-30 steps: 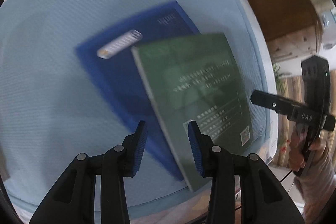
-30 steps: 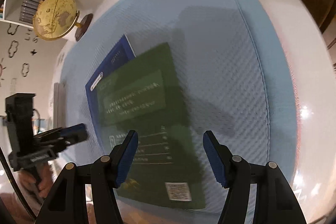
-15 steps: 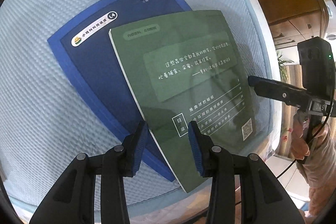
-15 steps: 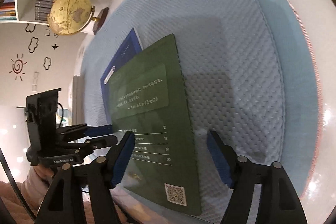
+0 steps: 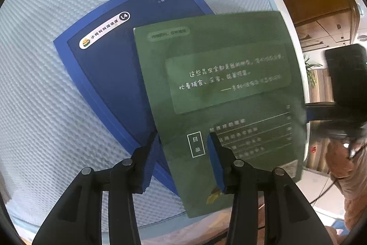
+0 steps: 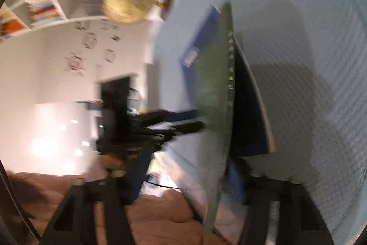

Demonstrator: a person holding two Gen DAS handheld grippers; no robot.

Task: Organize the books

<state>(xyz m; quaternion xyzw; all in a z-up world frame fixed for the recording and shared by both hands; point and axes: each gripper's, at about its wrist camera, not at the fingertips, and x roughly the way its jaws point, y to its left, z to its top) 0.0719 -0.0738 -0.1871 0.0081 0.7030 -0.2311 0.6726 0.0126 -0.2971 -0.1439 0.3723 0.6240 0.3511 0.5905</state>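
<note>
Green book (image 5: pixel 229 95) now tilted up off blue book (image 5: pixel 110 84), right tongs (image 6: pixel 183 187) just closed onto it, left tongs (image 5: pixel 183 153) apart; lift seemingly underway.

The right wrist view is motion-blurred throughout: shelf contents (image 6: pixel 39 8) and the right gripper (image 6: pixel 183 185) pads cannot be resolved. In the left wrist view, the blue book (image 5: pixel 119 84) is partly covered by the green book (image 5: pixel 229 93), whose smaller print is illegible.
</note>
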